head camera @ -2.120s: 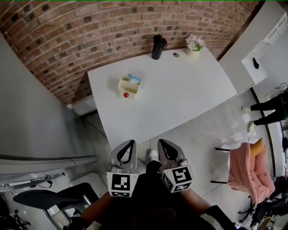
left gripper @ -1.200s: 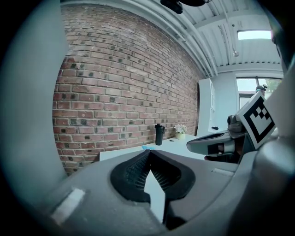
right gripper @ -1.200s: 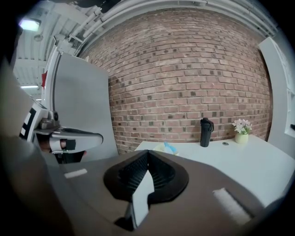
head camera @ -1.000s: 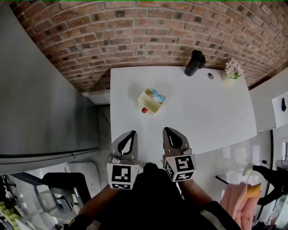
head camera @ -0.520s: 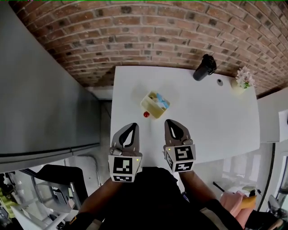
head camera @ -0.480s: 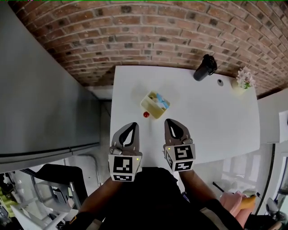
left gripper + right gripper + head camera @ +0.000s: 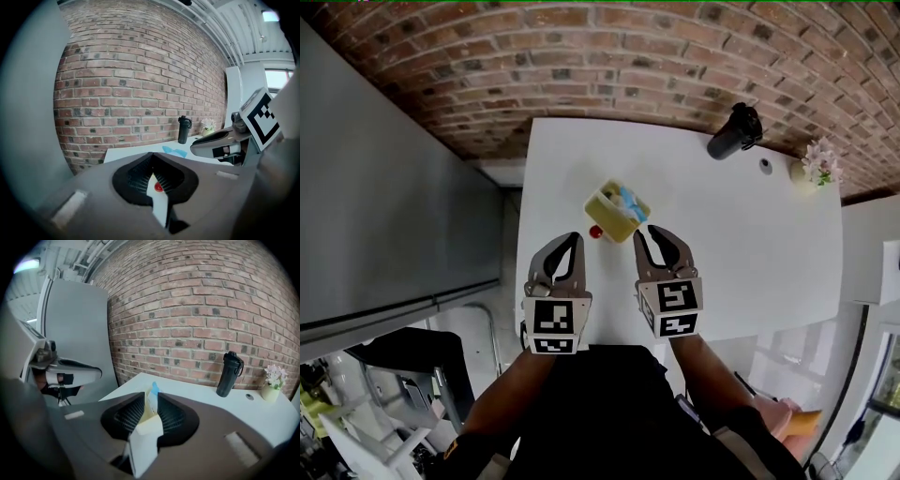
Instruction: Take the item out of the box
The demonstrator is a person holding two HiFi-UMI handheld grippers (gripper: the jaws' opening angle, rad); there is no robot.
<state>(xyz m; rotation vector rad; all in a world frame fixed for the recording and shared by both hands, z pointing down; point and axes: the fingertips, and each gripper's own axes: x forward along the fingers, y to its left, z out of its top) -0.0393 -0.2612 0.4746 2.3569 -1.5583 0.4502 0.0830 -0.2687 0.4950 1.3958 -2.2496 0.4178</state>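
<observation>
The box (image 7: 614, 220) is pale yellow, the item (image 7: 628, 198) blue, the ball (image 7: 595, 232) red, the table (image 7: 750, 253) white, the bottle (image 7: 733, 133) black.

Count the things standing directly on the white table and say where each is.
5: box front left, red ball beside it on its left, bottle at the back, disc to its right, flower pot far right. The box may hide more.

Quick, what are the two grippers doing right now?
Left gripper: jaws shut, holding nothing.
Right gripper: jaws opening, nothing gripped; the box sits just ahead of them.
</observation>
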